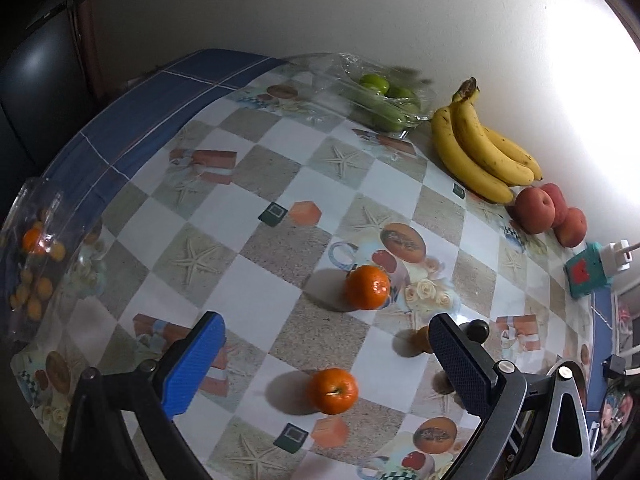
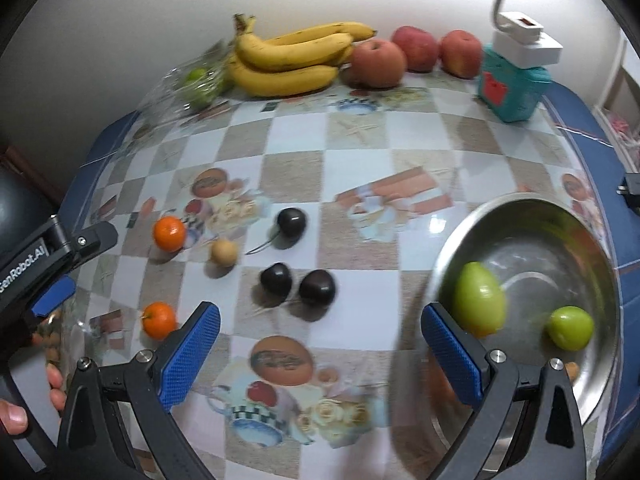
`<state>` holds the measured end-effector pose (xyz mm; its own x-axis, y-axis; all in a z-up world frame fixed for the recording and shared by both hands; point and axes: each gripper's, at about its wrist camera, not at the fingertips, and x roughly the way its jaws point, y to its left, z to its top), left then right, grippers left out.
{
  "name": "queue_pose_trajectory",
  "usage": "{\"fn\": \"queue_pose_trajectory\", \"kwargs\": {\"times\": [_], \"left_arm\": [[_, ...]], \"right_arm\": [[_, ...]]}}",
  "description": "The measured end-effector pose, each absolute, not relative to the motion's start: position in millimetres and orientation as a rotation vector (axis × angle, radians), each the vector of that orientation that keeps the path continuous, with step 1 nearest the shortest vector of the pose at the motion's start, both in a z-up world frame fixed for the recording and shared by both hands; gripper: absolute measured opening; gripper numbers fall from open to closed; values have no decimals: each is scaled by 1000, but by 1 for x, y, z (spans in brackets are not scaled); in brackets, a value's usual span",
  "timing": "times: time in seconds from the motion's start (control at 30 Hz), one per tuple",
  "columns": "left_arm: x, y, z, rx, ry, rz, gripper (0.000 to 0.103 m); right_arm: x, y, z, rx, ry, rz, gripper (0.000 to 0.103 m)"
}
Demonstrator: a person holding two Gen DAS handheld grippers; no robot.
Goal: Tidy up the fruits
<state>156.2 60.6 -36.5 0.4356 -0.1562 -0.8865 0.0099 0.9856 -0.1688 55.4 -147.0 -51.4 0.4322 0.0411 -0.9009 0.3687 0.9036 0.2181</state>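
Right gripper point(image 2: 320, 344), jaws spread and empty, beside the steel bowl point(image 2: 592, 248) at lower right holding two green fruits point(image 2: 480, 300). Left gripper point(image 1: 324, 360), also spread, hovers over an orange point(image 1: 334, 390); round fruit may roll off the tabletop point(image 1: 280, 240) if nudged.

patterned tablecloth point(image 2: 352, 152), teal box point(image 2: 510, 88), white charger point(image 2: 526, 46)

Left tongs point(image 1: 326, 354) and right tongs point(image 2: 320, 340), both wide apart, empty.

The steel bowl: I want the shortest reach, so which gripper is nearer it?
Right. The right gripper hangs open at the steel bowl rim. The left gripper is across the table, beyond the tangerines.
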Motion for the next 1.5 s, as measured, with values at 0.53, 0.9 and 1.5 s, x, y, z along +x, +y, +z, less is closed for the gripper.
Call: {"fn": "queue_pose_trajectory", "kwargs": {"times": [0.53,0.9,1.5], "left_arm": [[159,63,-65,-174,1181,-154,103],[157,54,-85,-225,1279,-199,101],[151,51,-90,-200,1302,-184,85]], "right_arm": [[66,-151,-67,434,1140,-204,89],[68,-165,-74,446,1160,-214,69],[72,-162,-89,435,1189,-174,44]]}}
